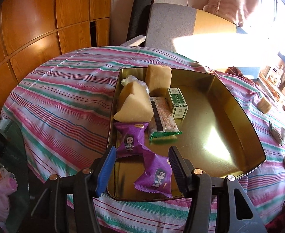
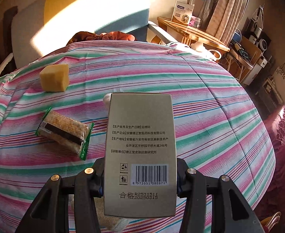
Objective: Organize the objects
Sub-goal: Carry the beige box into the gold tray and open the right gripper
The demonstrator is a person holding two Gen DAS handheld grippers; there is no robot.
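Note:
In the left wrist view a gold metal tray (image 1: 239, 104) sits on the striped tablecloth (image 1: 65, 101). It holds two foam pieces (image 1: 134, 104), a small green box (image 1: 177, 103), a cracker packet (image 1: 161, 116) and two purple snack packets (image 1: 130, 137). My left gripper (image 1: 142, 161) is open over the tray's near corner. The nearer purple packet (image 1: 156, 174) lies flat on the tray floor between its fingers. In the right wrist view my right gripper (image 2: 140, 167) is shut on a tall grey-gold barcoded box (image 2: 140, 136), held above the cloth.
On the cloth ahead of the right gripper lie a yellow foam cube (image 2: 54, 78) and a green-edged cracker packet (image 2: 65, 134). Small items (image 1: 264, 104) lie right of the tray. A grey chair (image 1: 169, 25) stands behind the table, a wooden side table (image 2: 193, 33) at far right.

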